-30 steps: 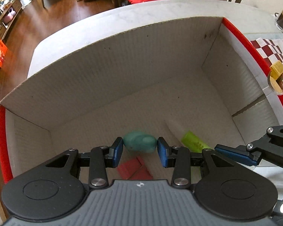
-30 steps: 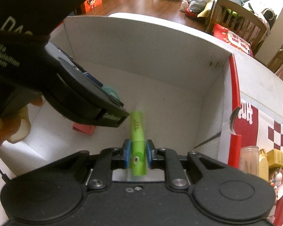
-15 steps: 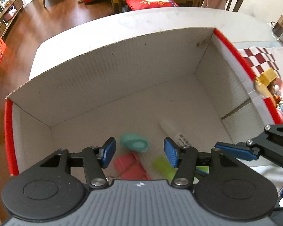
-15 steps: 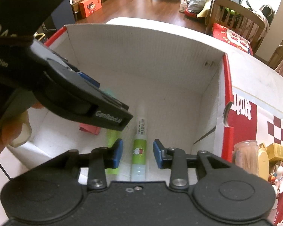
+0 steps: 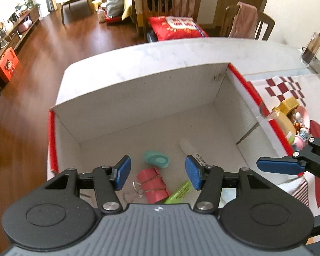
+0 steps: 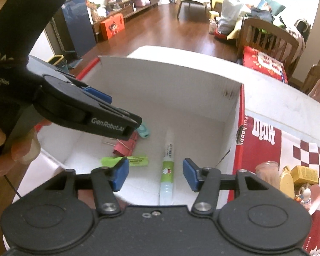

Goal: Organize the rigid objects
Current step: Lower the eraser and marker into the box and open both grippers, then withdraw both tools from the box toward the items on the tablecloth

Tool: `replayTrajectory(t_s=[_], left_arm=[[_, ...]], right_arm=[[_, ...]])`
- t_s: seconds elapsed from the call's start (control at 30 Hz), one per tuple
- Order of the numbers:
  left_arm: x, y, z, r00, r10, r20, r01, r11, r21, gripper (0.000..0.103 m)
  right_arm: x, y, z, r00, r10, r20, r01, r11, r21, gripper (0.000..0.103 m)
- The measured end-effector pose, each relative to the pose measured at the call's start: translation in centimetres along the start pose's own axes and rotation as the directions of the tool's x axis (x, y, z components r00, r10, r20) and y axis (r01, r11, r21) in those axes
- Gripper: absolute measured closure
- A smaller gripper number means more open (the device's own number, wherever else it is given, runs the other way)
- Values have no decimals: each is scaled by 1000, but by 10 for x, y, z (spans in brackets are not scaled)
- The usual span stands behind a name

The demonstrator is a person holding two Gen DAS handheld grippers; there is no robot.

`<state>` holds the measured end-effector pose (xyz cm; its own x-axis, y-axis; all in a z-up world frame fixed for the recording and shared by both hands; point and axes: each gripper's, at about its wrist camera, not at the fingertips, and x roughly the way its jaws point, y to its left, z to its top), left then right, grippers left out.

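Both grippers hang above a white cardboard box [image 5: 138, 98] with red outer sides, which stands on a pale counter [image 5: 160, 53].

The left gripper [image 5: 157, 171] has its blue-padded fingers [image 5: 122, 171] standing well apart with nothing between the pads. Below and just beyond them, on the box floor, lie a teal oval object [image 5: 156, 159] (what it is cannot be told), pink binder clips [image 5: 152, 186] nearer the gripper body, and a lime-green tube [image 5: 178, 193] close under the right-hand finger.

The right gripper [image 6: 155, 176] has its fingers opening, and they hold nothing. A glue pen [image 6: 167, 166] with a green label lies on the box floor lengthwise beneath the gap, clear of both pads. Left of it, by the left-hand finger, is the lime-green tube, with the binder clips and teal object further on. A person's hand [image 6: 2, 147] grips the left gripper's handle.
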<state>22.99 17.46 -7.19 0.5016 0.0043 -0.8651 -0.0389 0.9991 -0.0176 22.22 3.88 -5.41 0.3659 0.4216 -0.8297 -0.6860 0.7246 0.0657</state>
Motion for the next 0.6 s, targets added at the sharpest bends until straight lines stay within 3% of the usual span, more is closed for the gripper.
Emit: replayTrajectory(t_s=[0.3,0.4,0.6], left_arm=[[-44,-4,-6,997,-8,78,9,1000,-14,47],[-57,-10,-11,994,-13,109,15,1000,-19,38],[-80,-24,-22,986,-45,158,53,998,-45,37]], right_arm=[[-42,-5,-8,996,40,82,-38,999,-15,37],[-54,-8,-13,993,45,105,-44,999,-12,33],[-80,-16,-26,987,57,148,-57,998,-7,23]])
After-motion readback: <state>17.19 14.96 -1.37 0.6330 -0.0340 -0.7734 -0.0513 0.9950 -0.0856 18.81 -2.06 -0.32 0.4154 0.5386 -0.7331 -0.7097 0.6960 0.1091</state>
